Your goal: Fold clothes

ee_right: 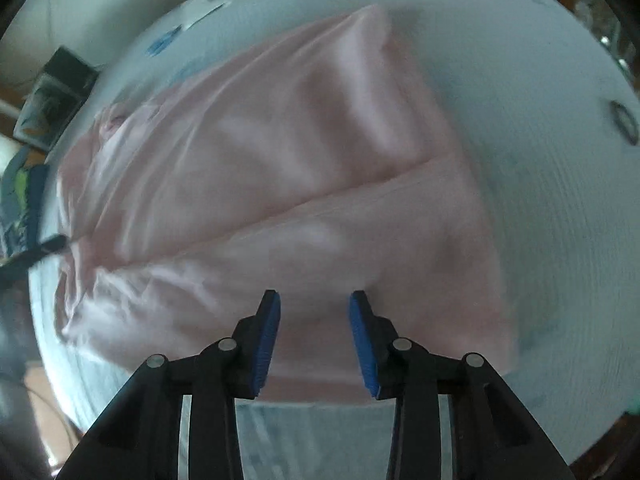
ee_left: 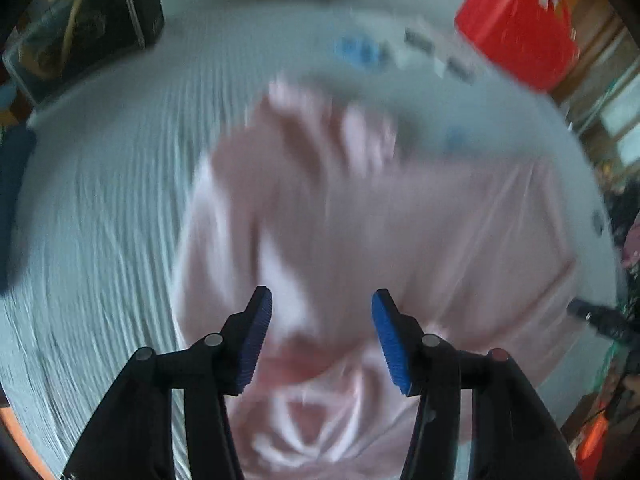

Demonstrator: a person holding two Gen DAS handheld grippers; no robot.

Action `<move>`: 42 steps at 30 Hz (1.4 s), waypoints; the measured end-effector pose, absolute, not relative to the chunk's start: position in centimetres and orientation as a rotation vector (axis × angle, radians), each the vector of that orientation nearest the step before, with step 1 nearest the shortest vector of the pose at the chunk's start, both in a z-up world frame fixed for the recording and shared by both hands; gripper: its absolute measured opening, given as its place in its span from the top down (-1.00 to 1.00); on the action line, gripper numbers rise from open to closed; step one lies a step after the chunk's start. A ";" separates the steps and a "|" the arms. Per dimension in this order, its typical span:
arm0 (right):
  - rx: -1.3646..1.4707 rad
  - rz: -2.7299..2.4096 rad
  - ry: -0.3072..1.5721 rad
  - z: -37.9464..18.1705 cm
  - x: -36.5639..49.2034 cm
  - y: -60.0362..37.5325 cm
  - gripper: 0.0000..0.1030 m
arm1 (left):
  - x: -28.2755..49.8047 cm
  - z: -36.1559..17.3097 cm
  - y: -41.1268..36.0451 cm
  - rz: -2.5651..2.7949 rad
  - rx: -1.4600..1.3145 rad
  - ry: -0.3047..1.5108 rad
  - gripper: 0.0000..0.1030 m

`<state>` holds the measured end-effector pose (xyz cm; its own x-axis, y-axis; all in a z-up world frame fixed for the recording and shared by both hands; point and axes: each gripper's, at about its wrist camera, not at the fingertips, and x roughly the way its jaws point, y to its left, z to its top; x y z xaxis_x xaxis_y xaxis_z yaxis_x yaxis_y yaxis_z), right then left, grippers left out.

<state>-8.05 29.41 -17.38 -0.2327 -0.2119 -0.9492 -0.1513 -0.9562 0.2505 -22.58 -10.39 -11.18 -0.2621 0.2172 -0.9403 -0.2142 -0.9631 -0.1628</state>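
Observation:
A pale pink garment (ee_left: pixel 400 224) lies spread on a light ribbed cloth (ee_left: pixel 100 200), blurred in the left wrist view. My left gripper (ee_left: pixel 322 300) hangs above its crumpled end, jaws apart, nothing between the blue pads (ee_left: pixel 256 344). In the right wrist view the pink garment (ee_right: pixel 280 152) lies flatter, with one layer folded over another along a slanting edge. My right gripper (ee_right: pixel 315 298) is open above its near edge and holds nothing. The other gripper's dark tip (ee_right: pixel 44 248) shows at the left edge of that view.
A red box (ee_left: pixel 516 32) stands at the far right of the surface and a dark box (ee_left: pixel 88 28) at the far left. Small blue and grey items (ee_left: pixel 360 52) lie beyond the garment. A dark ring (ee_right: pixel 624 122) lies on the ribbed cloth (ee_right: pixel 560 220) at the right.

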 end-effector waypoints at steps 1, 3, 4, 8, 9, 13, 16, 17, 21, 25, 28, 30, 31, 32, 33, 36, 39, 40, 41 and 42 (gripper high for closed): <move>1.891 -2.404 -0.478 -16.9 -8.6 30.1 0.24 | -23.9 -10.3 -10.4 2.315 -1.705 -0.006 -0.31; 1.843 -2.439 -0.489 -15.8 -10.5 31.8 0.20 | -27.1 -10.5 -10.4 2.312 -1.742 0.010 -0.61; 1.831 -2.455 -0.493 -15.4 -11.9 32.5 0.16 | -28.8 -10.7 -10.4 2.311 -1.760 0.018 -0.61; 1.839 -2.482 -0.533 -14.7 -18.0 35.0 0.10 | -34.7 -13.3 -9.3 2.248 -1.877 0.025 -0.61; 1.851 -2.477 -0.535 -14.8 -19.4 35.4 0.10 | -36.0 -14.0 -9.1 2.232 -1.910 0.026 -0.61; 1.970 -2.444 -0.560 -16.2 -24.8 36.4 0.10 | -39.1 -14.5 -8.7 2.201 -1.967 -0.044 -0.61; 2.020 -2.444 -0.511 -16.8 -27.5 35.7 0.10 | -40.9 -15.3 -8.4 2.199 -1.988 -0.027 -0.61; 2.030 -2.443 -0.492 -16.9 -28.2 35.6 0.10 | -41.0 -15.7 -8.2 2.191 -1.994 -0.023 -0.61; 2.085 -2.423 -0.427 -17.9 -30.1 34.8 0.10 | -41.4 -17.5 -7.6 2.166 -2.018 -0.001 -0.61; 2.111 -2.410 -0.356 -19.4 -31.0 33.5 0.08 | -40.3 -17.3 -6.5 2.206 -1.979 0.167 0.59; 2.046 -2.431 -0.139 -19.5 -30.7 31.4 0.95 | -38.9 -15.9 -6.7 2.213 -1.959 0.106 0.92; 1.996 -2.438 -0.116 -19.0 -30.0 31.1 0.92 | -37.5 -14.4 -7.1 2.241 -1.910 0.075 0.92; 1.950 -2.452 -0.136 -18.2 -29.4 31.3 0.92 | -36.7 -13.6 -7.4 2.247 -1.887 0.045 0.92; 1.898 -2.467 -0.161 -17.4 -28.7 31.7 0.92 | -35.3 -12.5 -7.8 2.258 -1.852 0.031 0.92; 1.842 -2.483 -0.181 -16.5 -27.8 32.1 0.92 | -33.9 -11.5 -8.3 2.269 -1.818 0.017 0.92; 1.684 -2.525 -0.231 -13.6 -24.2 33.7 0.92 | -29.5 -8.5 -9.4 2.288 -1.720 -0.024 0.92; 1.577 -2.542 -0.249 -11.6 -20.5 35.0 0.92 | -24.4 -7.1 -9.5 2.299 -1.684 -0.004 0.92; 1.556 -2.545 -0.252 -11.2 -18.9 35.5 0.92 | -22.7 -7.0 -9.9 2.297 -1.681 -0.012 0.92; 1.553 -2.545 -0.251 -11.1 -17.8 35.8 0.92 | -21.0 -7.0 -10.2 2.294 -1.679 -0.021 0.92; 1.557 -2.542 -0.247 -11.0 -16.8 36.0 0.92 | -19.3 -6.9 -10.5 2.292 -1.676 -0.029 0.92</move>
